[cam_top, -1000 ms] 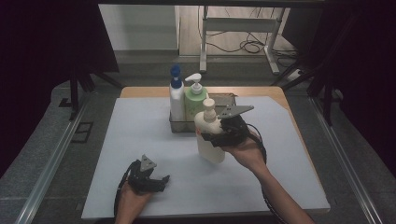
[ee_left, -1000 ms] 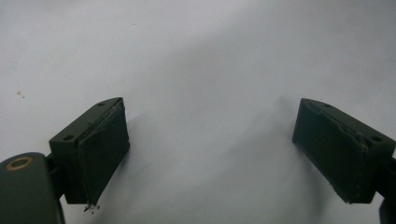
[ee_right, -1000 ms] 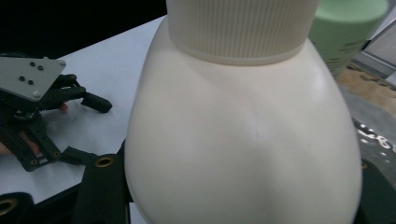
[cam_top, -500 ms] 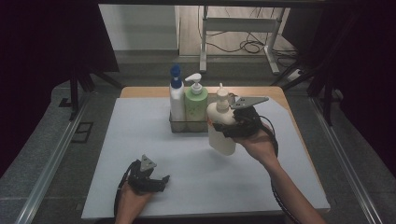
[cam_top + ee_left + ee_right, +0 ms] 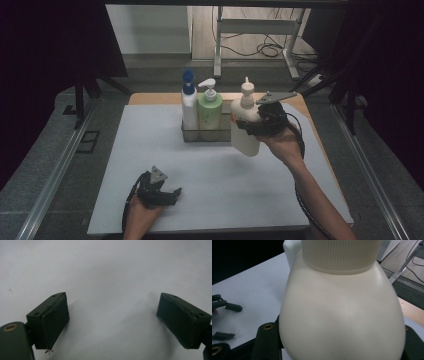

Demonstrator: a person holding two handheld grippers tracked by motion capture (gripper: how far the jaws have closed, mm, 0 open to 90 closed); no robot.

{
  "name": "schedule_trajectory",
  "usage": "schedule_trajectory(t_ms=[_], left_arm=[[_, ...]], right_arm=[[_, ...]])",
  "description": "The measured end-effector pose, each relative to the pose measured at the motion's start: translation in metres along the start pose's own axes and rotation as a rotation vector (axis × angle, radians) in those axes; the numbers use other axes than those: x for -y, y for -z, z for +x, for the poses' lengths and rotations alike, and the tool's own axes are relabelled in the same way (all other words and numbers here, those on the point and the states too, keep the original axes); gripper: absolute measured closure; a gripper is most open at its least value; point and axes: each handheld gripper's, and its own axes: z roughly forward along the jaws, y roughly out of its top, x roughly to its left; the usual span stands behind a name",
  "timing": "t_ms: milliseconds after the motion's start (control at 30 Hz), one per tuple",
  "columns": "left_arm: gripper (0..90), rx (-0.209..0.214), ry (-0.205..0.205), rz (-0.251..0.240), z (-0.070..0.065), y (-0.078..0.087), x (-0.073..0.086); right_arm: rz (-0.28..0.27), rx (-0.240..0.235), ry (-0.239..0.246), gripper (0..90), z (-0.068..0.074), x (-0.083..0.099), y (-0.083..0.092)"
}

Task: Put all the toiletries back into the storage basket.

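Observation:
A cream pump bottle [image 5: 244,127] hangs above the white table sheet [image 5: 150,145], and my right gripper [image 5: 250,125] is shut on its body. It is held just right of a clear tray [image 5: 202,136] in which stand a white bottle with a blue top [image 5: 188,104] and a green pump bottle [image 5: 210,110]. In the right gripper view the cream bottle [image 5: 342,312] sits between the jaws with its ribbed collar at the top. My left gripper [image 5: 172,196] rests near the front edge of the table, open. The left gripper [image 5: 113,327] has bare white sheet between its wide-apart jaws.
The white sheet lies on a wooden table [image 5: 150,98] with metal rails [image 5: 55,175] along both sides. Behind the table stand a metal frame [image 5: 255,30] and cables on the floor. Dark curtains flank the scene.
My right gripper has carried the cream bottle up and to the right, from in front of the tray to beside its right end. The left gripper has stayed put.

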Motion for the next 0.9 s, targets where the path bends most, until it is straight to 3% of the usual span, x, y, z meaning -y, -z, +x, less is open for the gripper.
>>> schedule_trajectory(t_ms=[433,900], left_arm=[[10.3,0.000,0.000,-0.001,0.000,0.000,0.000],[10.3,0.000,0.000,-0.001,0.000,0.000,0.000]], right_arm=[[-0.022,0.053,-0.027,39.4,-0.015,-0.014,-0.002],[-0.041,0.094,-0.069,39.5,-0.031,-0.024,-0.021]])
